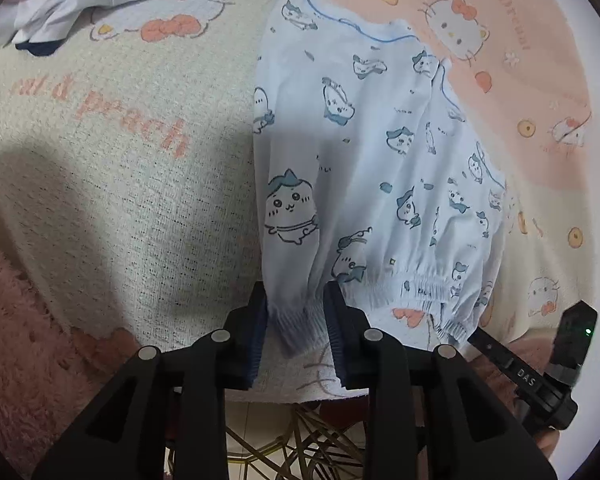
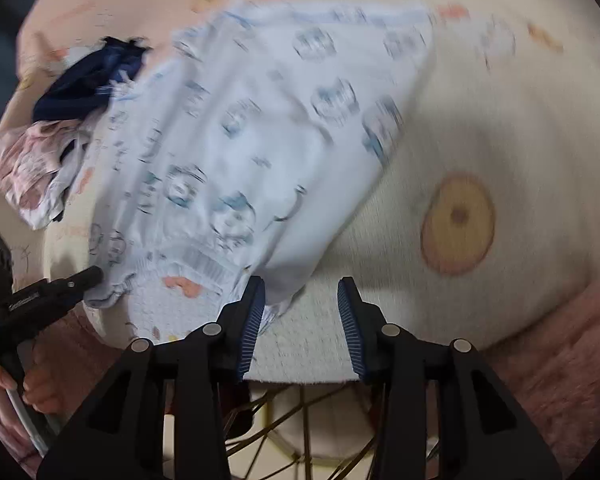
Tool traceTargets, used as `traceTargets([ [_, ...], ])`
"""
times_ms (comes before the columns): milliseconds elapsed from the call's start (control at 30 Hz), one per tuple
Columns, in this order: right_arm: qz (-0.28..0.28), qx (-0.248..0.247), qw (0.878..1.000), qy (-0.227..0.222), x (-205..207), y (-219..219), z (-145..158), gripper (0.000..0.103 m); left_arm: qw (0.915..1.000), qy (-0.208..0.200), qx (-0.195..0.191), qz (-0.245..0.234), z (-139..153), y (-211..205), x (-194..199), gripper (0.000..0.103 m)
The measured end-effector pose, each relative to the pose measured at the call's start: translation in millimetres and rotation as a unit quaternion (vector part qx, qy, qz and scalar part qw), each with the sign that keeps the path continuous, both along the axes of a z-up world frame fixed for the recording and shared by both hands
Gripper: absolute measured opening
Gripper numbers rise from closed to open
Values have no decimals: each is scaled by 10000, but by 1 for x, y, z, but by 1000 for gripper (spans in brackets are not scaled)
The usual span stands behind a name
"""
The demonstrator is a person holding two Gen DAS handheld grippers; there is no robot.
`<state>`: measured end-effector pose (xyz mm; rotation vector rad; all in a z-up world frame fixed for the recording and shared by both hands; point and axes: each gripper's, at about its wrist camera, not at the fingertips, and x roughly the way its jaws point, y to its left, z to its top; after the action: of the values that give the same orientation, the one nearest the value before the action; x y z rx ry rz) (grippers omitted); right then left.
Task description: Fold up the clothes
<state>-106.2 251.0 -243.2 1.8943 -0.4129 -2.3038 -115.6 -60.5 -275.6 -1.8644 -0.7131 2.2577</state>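
A pale blue garment [image 1: 364, 152] printed with small cartoon animals lies flat on a cream blanket [image 1: 132, 200]. Its gathered elastic hem [image 1: 412, 284] faces me. In the left wrist view my left gripper [image 1: 296, 320] points down at the hem's left corner, which sits between the fingers; the jaws stand apart and do not squeeze it. In the right wrist view, which is blurred, my right gripper [image 2: 302, 308] is open over the blanket. The garment's [image 2: 260, 128] near right corner hangs by its left finger [image 2: 254, 308], with only blanket in the gap.
A heap of navy and white clothes [image 1: 60, 12] lies at the far left, with its navy piece [image 2: 92, 76] and a pink-patterned piece [image 2: 28, 168] showing in the right wrist view. A pink fluffy cover [image 1: 24, 320] borders the blanket. A gold wire frame [image 1: 300, 440] stands below the edge.
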Motion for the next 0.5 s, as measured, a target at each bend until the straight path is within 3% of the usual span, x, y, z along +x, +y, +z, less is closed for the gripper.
traceTargets([
  [167, -300, -726, 9969, 48, 8, 14, 5, 40, 10000, 53, 15, -65, 3, 1, 2, 30],
  [233, -357, -972, 9946, 1, 8, 16, 3, 50, 9999, 50, 52, -80, 3, 1, 2, 30],
  [333, -361, -985, 9941, -260, 6, 16, -7, 50, 9999, 27, 9, -120, 0, 3, -1, 30],
  [500, -225, -857, 9961, -12, 0, 13, -2, 53, 9998, 26, 33, -177, -2, 6, -4, 30],
])
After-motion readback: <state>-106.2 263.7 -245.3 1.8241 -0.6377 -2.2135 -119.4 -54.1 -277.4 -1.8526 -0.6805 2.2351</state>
